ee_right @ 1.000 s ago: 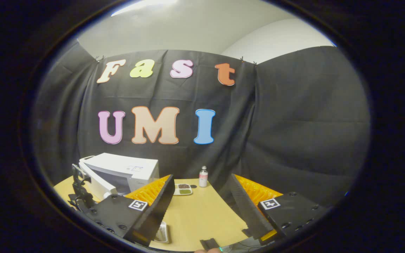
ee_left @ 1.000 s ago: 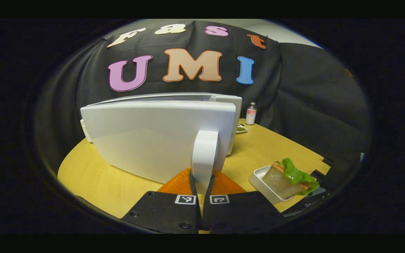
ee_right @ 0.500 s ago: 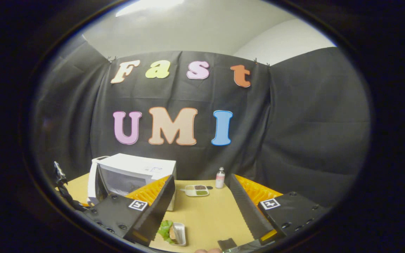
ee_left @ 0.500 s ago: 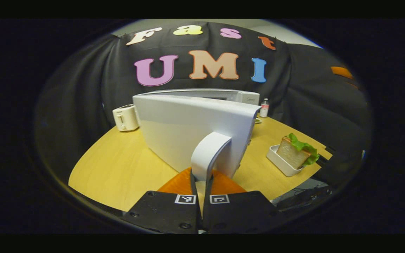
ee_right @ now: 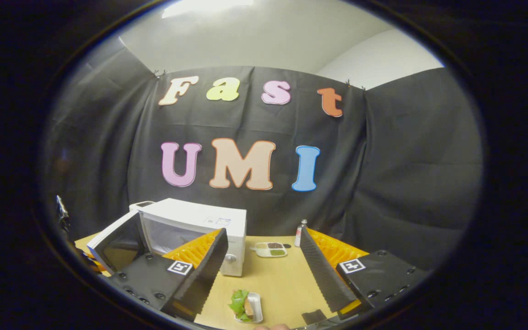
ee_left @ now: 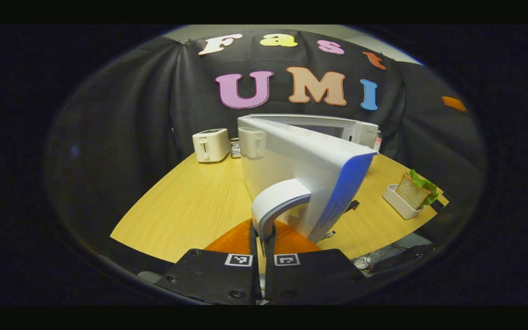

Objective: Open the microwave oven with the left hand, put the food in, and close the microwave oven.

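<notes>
Left gripper (ee_left: 261,238): fingers pinched tight on the door handle (ee_left: 277,201), which arches up from 6 o'clock in the left gripper view.
Door (ee_left: 305,169): swung well out, its long edge running away toward 12 o'clock to the hinge; in the right gripper view its dark inner face sits at 8 o'clock.
Microwave (ee_right: 200,224): cavity exposed, mouth facing the near edge of the table (ee_left: 190,206).
Sandwich (ee_right: 242,306): in its white tray (ee_right: 255,307), at 6 o'clock, just ahead of the jaws.
Right gripper (ee_right: 264,270): fingers spread wide, holding nothing.
Next move: the right gripper looks nearer the food; the cavity lies at about 10 o'clock from it.
</notes>
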`<state>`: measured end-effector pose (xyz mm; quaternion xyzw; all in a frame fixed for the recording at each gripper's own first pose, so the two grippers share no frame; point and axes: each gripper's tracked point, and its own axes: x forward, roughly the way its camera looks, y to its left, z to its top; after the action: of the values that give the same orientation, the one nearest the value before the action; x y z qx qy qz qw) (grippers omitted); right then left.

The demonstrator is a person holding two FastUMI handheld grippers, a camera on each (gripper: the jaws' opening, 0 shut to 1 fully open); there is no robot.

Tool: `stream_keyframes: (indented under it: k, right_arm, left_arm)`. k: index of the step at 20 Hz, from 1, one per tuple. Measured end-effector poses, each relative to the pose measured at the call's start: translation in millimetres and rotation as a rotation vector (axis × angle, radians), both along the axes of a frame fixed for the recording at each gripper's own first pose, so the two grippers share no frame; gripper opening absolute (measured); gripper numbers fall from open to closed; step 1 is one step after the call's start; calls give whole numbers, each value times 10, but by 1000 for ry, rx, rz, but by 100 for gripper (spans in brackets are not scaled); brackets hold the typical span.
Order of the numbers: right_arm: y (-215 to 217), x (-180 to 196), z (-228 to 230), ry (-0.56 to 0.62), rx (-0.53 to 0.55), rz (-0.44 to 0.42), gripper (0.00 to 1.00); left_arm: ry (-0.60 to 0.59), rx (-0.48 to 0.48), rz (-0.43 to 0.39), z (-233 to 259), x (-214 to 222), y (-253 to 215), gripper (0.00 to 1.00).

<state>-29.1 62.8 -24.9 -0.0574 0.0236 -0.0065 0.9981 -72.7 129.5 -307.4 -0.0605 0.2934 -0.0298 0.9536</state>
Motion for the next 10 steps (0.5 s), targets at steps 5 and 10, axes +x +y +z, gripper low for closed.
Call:
stream_keyframes:
  k: [5,10]
  right_arm:
    - [133,-77,-34,5,-26,2,96]
    - [143,-103,-142,24,-45,5,96]
  left_arm:
    - [-20,-23,4,-2,-7,89,7]
    - [-59,-9,57,32,-79,252,86]
